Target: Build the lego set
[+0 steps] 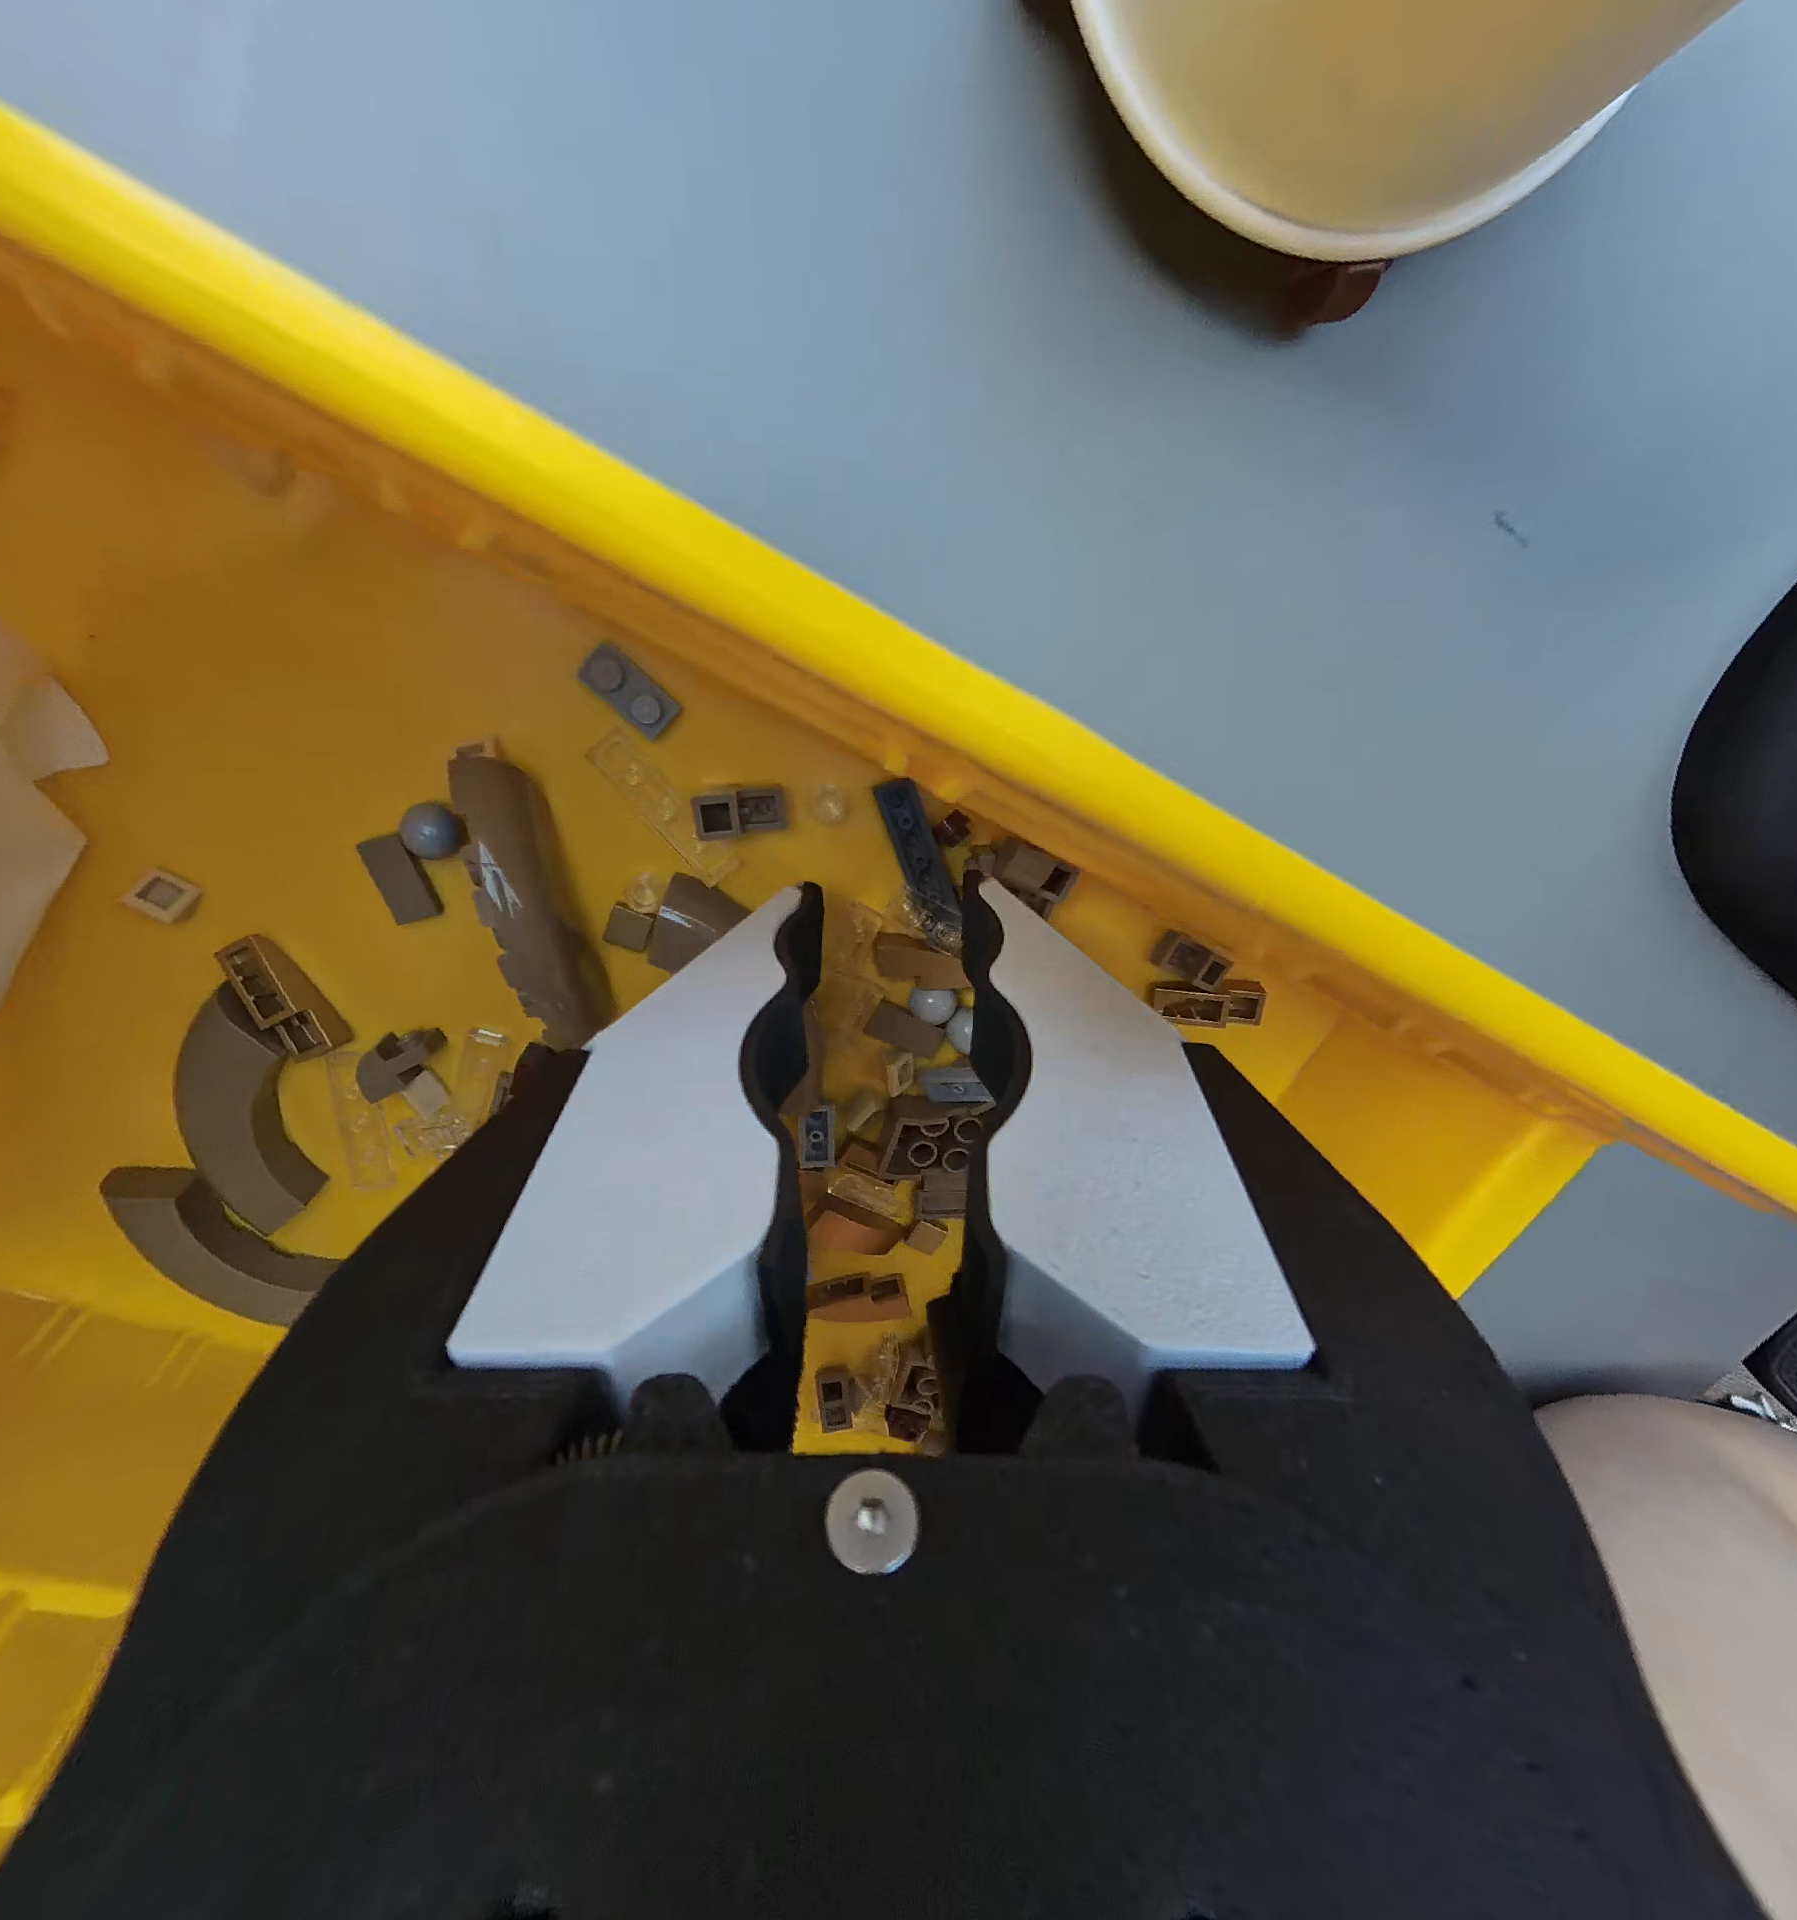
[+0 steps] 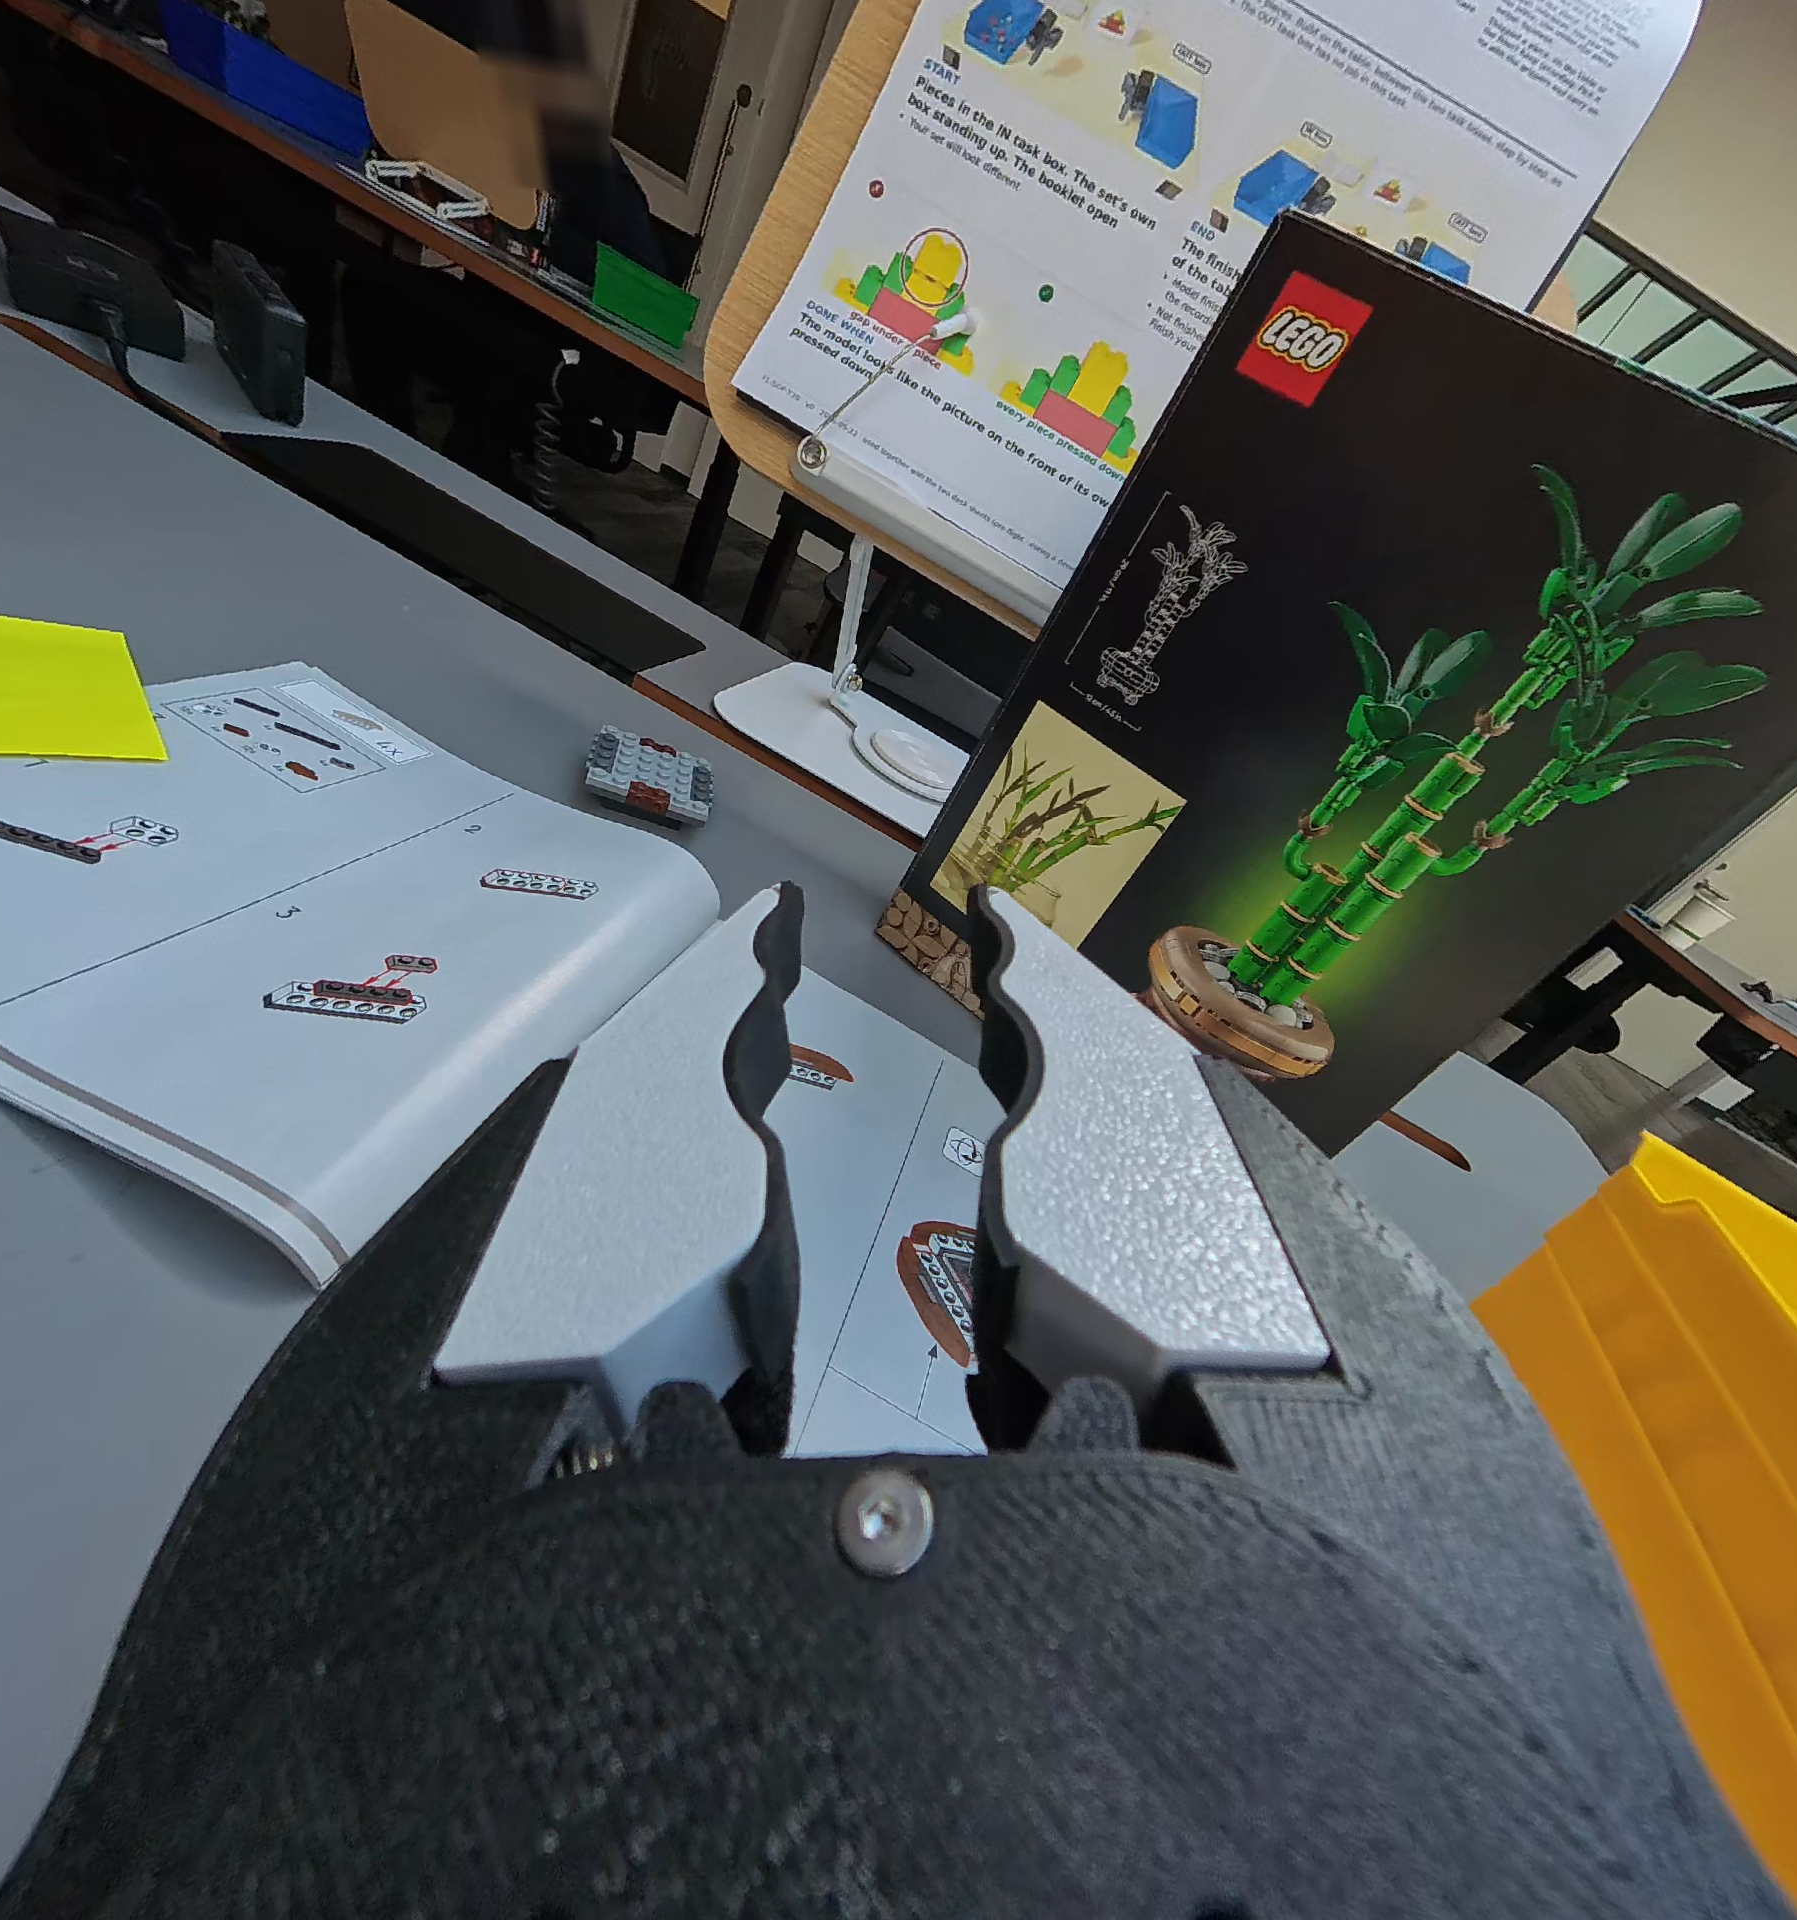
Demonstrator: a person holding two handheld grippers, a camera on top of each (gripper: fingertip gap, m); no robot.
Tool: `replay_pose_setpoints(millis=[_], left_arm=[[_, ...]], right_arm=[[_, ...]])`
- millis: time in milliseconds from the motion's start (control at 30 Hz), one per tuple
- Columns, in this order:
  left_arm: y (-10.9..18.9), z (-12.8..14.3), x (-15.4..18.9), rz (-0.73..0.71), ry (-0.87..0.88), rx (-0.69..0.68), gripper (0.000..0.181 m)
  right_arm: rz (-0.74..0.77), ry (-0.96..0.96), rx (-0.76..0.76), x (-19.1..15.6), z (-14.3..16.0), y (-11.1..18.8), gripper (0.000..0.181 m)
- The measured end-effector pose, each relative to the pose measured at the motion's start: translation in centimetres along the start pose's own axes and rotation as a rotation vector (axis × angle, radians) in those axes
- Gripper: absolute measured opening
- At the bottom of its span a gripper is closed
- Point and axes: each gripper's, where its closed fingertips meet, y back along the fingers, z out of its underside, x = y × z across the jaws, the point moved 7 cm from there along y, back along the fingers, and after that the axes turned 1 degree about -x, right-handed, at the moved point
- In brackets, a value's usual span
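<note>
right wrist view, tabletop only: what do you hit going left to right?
Yellow sheet → open instruction booklet → small grey and brown partial build → white lamp base → set box with bamboo picture → yellow bin.

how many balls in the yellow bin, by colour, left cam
dark grey ball: 1
white balls: 2
total in view: 3
</note>
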Motion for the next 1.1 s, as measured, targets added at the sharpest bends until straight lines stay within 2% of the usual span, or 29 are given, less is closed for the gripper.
replay_pose_setpoints(millis=[233, 367, 533, 667, 767, 833, 933, 1100], left_arm=[[-0.1, 0.2, -0.3, -0.069, 0.005, -0.056, 0.023], [0.2, 0.9, -1.1, -0.134, 0.012, -0.074, 0.006], [0.7, 0.8, -1.5, -0.174, 0.014, -0.033, 0.012], [0.3, 0.6, -0.9, -0.113, -0.007, -0.017, 0.017], [-0.1, 0.5, -1.0, -0.132, -0.028, -0.032, 0.017], [-0.2, 0.3, -0.9, -0.125, -0.047, -0.033, 0.006], [-0.3, 0.4, -1.1, -0.128, -0.058, -0.032, 0.006], [1.5, 1.3, -1.7, -0.151, -0.009, 0.035, 0.006]], right_arm=[[0.003, -0.006, 0.001, 0.1, 0.0, 0.0, 0.031], [-0.003, -0.007, -0.005, 0.0, 0.1, 0.0, 0.031], [-0.009, -0.006, -0.010, 0.0, 0.1, -0.1, 0.031], [-0.014, -0.007, -0.014, -0.1, 0.2, -0.2, 0.031], [-0.016, -0.008, -0.015, -0.1, 0.2, -0.2, 0.031], [-0.017, -0.010, -0.013, -0.1, 0.2, -0.2, 0.031], [-0.018, -0.015, -0.011, 0.0, 0.2, -0.1, 0.031], [-0.021, -0.017, -0.007, -0.1, 0.1, -0.1, 0.031]])
